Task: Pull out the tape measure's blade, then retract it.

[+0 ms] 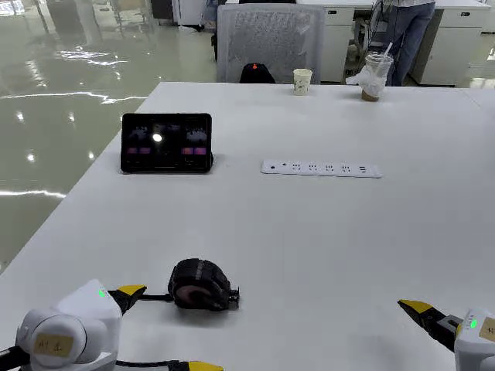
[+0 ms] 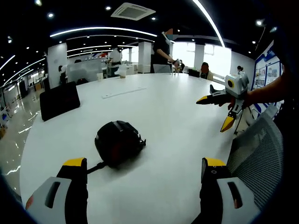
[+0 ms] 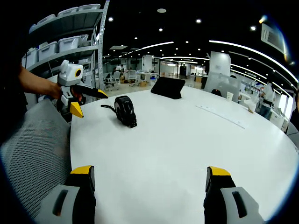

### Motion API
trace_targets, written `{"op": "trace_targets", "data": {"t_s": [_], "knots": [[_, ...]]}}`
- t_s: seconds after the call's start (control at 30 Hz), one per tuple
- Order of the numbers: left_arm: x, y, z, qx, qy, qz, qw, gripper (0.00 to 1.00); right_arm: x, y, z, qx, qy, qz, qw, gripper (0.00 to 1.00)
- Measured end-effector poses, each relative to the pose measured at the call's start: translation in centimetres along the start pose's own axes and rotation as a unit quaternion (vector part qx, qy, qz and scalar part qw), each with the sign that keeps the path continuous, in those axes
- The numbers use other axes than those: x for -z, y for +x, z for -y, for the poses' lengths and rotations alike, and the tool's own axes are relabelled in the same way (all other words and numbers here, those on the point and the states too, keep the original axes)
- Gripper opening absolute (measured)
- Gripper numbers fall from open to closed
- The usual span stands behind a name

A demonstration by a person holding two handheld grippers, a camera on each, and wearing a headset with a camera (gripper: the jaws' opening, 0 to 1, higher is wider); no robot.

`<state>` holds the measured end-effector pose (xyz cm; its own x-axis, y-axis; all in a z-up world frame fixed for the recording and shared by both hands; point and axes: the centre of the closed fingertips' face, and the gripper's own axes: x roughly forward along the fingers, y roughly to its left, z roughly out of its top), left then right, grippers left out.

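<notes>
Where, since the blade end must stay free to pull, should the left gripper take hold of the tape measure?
Probably on the tape measure's rounded black case, jaws across its body, coming from the strap end. The left gripper faces that end with open jaws. The blade tip points the other way, toward the right gripper, so it stays uncovered.

Head view's lower edge cuts off most of the right tongs [image 1: 439, 323]

Gripper views face inward, sharing the tape measure [image 2: 118, 141].
</notes>
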<state>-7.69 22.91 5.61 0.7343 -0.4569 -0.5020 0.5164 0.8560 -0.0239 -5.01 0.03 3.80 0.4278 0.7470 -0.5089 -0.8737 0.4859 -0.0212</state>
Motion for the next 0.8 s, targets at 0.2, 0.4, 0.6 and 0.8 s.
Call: {"op": "trace_targets", "data": {"t_s": [0.2,0.4,0.6,0.8], "knots": [[-0.3,-0.3,0.07,0.002,-0.002,0.012,0.9999,0.99,0.09,-0.24,-0.13,0.0,0.003,0.0,1.0,0.99],[0.15,-0.52,0.27,0.004,-0.001,0.002,1.0,0.99,0.2,-0.35,-0.09,-0.001,0.004,-0.002,1.0,0.99],[0.25,-0.64,0.45,0.004,-0.003,-0.003,1.0,0.99,0.2,-0.43,-0.14,-0.002,0.004,-0.004,1.0,0.99],[0.11,-0.74,0.4,0.004,-0.004,0.0,1.0,0.99,0.09,-0.55,-0.05,0.0,0.004,-0.002,1.0,0.99]]}}
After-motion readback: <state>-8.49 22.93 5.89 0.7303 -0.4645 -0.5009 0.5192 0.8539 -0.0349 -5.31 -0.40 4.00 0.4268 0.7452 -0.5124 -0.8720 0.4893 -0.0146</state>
